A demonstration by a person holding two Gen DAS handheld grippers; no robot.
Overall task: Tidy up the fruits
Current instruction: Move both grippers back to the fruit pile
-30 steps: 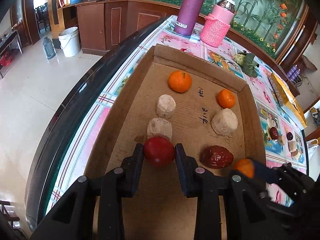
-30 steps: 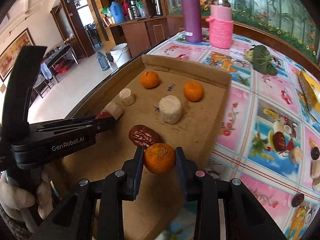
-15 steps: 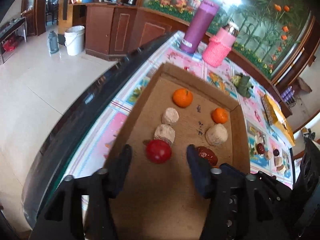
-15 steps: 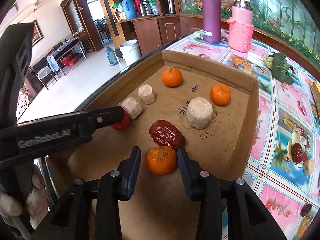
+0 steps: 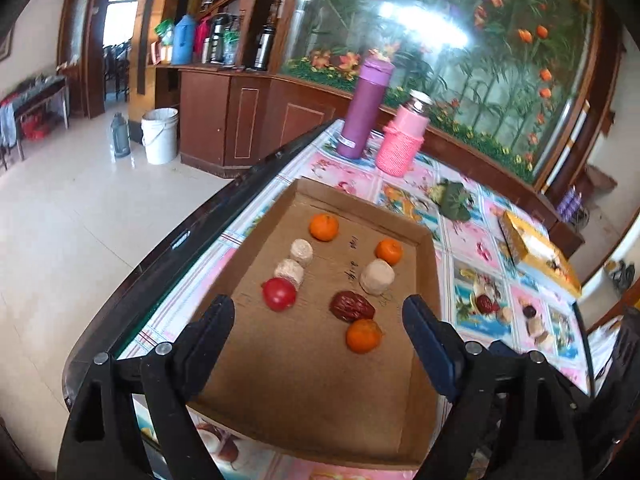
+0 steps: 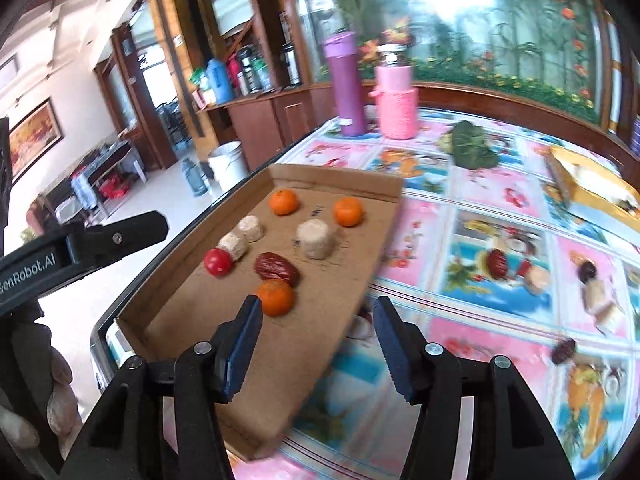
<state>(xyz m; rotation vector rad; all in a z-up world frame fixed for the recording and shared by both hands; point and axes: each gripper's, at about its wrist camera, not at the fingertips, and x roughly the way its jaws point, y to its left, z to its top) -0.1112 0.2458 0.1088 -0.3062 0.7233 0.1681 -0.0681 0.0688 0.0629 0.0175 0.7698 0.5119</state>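
Note:
A shallow cardboard tray (image 5: 430, 280) (image 6: 340, 320) holds two rows of items. The left row has an orange (image 5: 324, 227), two beige cylinders and a red tomato (image 5: 279, 294) (image 6: 218, 262). The right row has an orange (image 5: 389, 251), a beige cylinder (image 5: 377, 277), a red date (image 5: 352, 306) (image 6: 277, 267) and an orange (image 5: 363, 335) (image 6: 276, 298). My left gripper (image 5: 318, 332) is open and empty, raised above the tray's near end. My right gripper (image 6: 318, 328) is open and empty, raised just right of the nearest orange.
The tray lies on a table with a pink fruit-print cloth (image 6: 500, 240). A purple flask (image 5: 364, 108), a pink-sleeved jar (image 5: 404, 136), a green leafy bundle (image 6: 472, 146) and a yellow box (image 5: 536, 248) stand beyond it. The table's dark edge (image 5: 168, 252) runs along the left.
Both grippers opened, letting go of the tomato and the orange, which now lie in the tray. Both grippers then pulled back and up from the tray.

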